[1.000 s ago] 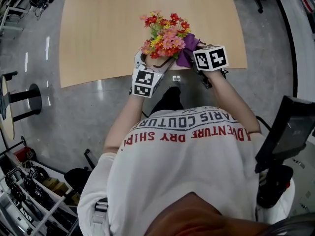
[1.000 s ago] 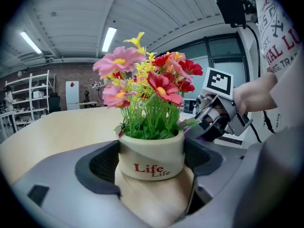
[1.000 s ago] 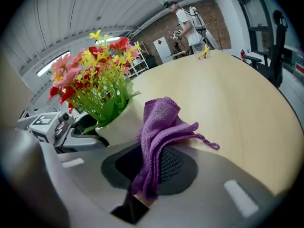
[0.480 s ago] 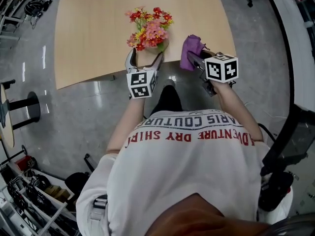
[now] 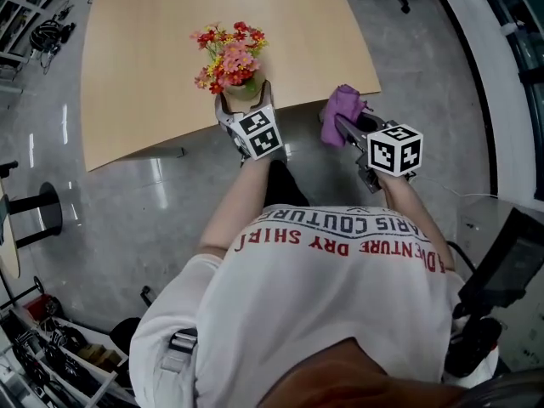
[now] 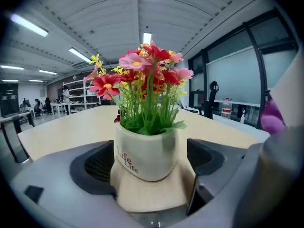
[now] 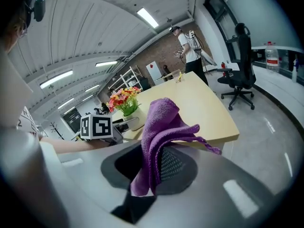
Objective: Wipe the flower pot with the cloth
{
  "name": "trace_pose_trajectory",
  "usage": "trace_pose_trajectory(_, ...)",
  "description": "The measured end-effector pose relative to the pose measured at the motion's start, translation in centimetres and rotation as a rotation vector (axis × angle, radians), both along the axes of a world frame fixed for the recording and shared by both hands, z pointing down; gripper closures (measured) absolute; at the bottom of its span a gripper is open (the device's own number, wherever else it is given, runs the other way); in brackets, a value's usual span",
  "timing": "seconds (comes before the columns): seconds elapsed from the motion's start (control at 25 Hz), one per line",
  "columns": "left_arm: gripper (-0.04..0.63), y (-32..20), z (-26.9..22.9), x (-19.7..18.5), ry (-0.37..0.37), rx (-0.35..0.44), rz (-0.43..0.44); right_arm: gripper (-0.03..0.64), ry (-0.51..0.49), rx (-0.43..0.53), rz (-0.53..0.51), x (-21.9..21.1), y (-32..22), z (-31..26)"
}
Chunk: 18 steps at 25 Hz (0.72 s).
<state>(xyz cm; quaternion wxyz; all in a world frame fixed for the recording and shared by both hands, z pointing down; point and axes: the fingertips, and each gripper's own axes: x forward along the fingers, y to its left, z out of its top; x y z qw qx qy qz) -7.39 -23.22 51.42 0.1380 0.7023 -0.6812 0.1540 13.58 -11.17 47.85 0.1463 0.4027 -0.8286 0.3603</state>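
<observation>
Light wooden table (image 5: 153, 49) on a grey polished floor (image 5: 127, 202); black office chair (image 7: 240, 65) well past its corner. White ceramic flower pot (image 6: 145, 151) with red and pink flowers stands at the table's near edge. Left gripper (image 5: 244, 102) straddles it, jaws parted, gap visible on one side. Right gripper (image 5: 344, 127) is off the table edge, jaws clamped on a purple cloth (image 7: 161, 127).

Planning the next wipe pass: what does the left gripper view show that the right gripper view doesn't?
Only the left gripper view: the flower pot up close between the left gripper's open jaws, its lettering readable, standing at the table edge. Only the right gripper view: the purple cloth pinched in the right gripper, and the left gripper's marker cube. Both: the pot with its flowers on the wooden table.
</observation>
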Motion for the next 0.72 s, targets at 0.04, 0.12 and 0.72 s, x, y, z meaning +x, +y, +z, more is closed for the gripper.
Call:
trace_pose_trajectory(0.04,0.129,-0.4,0.1,-0.2,0.008,0.000,-0.023,0.575,0.002,-0.001,0.006,0.3,0.0,0.2)
trace_pose_trajectory(0.12,0.129,-0.9,0.2,-0.7,0.020,-0.007,-0.057,0.575,0.006,-0.005,0.015,0.6,0.4,0.5)
trace_pose_trajectory(0.72,0.155,-0.1,-1.2,-0.6,0.035,0.003,0.061,0.575,-0.023,0.004,-0.031,-1.7,-0.4,-1.1)
